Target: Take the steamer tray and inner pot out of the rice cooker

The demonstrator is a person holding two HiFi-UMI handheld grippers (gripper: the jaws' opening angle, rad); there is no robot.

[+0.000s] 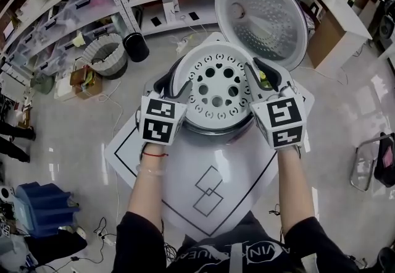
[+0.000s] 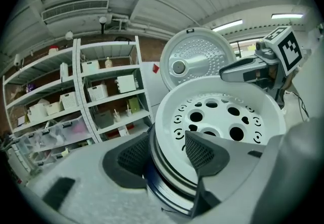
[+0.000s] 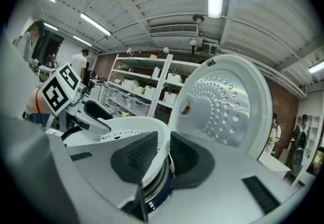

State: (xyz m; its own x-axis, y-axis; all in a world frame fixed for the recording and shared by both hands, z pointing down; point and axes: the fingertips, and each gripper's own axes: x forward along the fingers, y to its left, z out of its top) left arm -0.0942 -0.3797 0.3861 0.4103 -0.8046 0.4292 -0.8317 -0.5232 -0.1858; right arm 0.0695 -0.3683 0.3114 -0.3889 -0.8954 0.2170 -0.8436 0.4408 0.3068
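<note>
**Ana:** While the lid (image 1: 262, 12) stands open at the far side of the rice cooker (image 1: 213, 40), where is the steamer tray (image 1: 216, 89)?

**Ben:** It is right over the inner pot (image 2: 163, 175), in the cooker, in the middle of the white tabletop (image 1: 237, 173). It is white and has round holes.

**Ana:** What do the right tongs (image 3: 163, 156) do?

**Ben:** They pinch the right rim of the tray. One pad is inside the tray and one is outside.

**Ana:** And the left tongs (image 2: 167, 154)?

**Ben:** They are spread wide. The left rim of the tray and the pot is between the pads, but the pads do not squeeze it.

**Ana:** Is the pot out?

**Ben:** No. Its shiny rim shows just under the tray, down in the cooker.

**Ana:** What else do you see?

**Ben:** Shelves (image 1: 74, 0) stand far off to the left.
</note>
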